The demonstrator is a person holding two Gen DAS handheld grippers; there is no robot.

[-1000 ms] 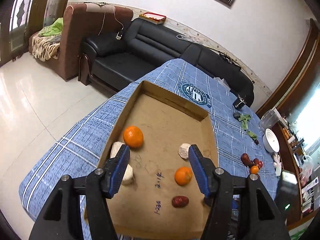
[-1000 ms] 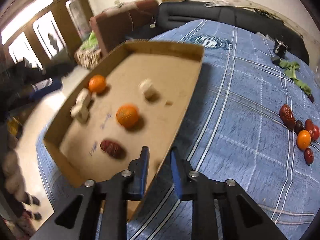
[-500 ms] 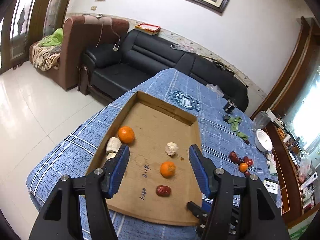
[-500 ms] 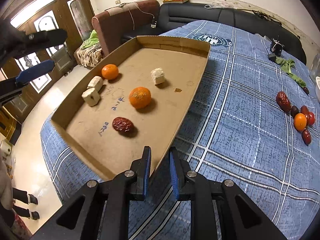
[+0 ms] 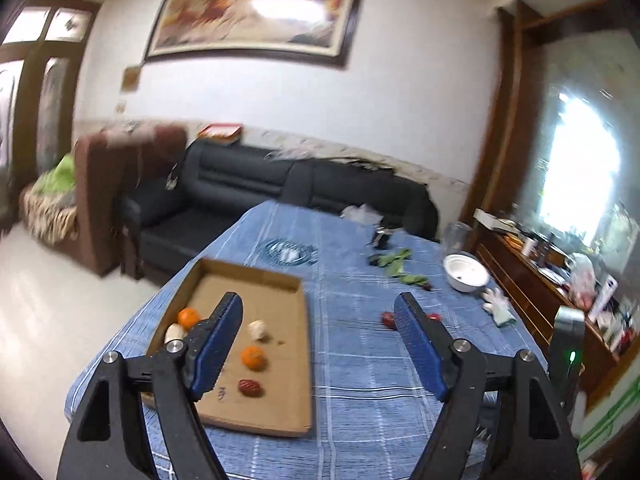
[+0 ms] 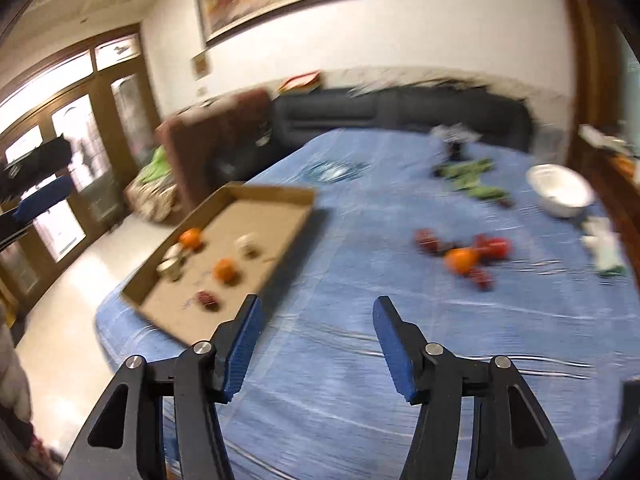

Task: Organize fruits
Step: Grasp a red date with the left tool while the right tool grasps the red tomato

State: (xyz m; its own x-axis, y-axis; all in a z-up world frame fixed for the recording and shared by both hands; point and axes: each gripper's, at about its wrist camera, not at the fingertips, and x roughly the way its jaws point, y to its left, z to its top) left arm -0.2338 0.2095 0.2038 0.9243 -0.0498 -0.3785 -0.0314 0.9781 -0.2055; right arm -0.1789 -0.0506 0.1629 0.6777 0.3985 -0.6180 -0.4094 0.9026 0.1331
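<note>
Now both grippers, left [image 5: 320,344] and right [image 6: 316,344], have just been opening, fingers empty, above the counter [image 6: 340,360]; the tray [image 5: 304,360] holds fruit.

No legible text in either view. Dark pen marks on cardboard tray [image 5: 256,288] floor near date [image 5: 250,387], too blurred to read. Round emblem [image 5: 289,251] printed on blue tablecloth [image 5: 360,360], lettering unreadable. Wall painting [image 5: 256,12]: no readable caption.
</note>
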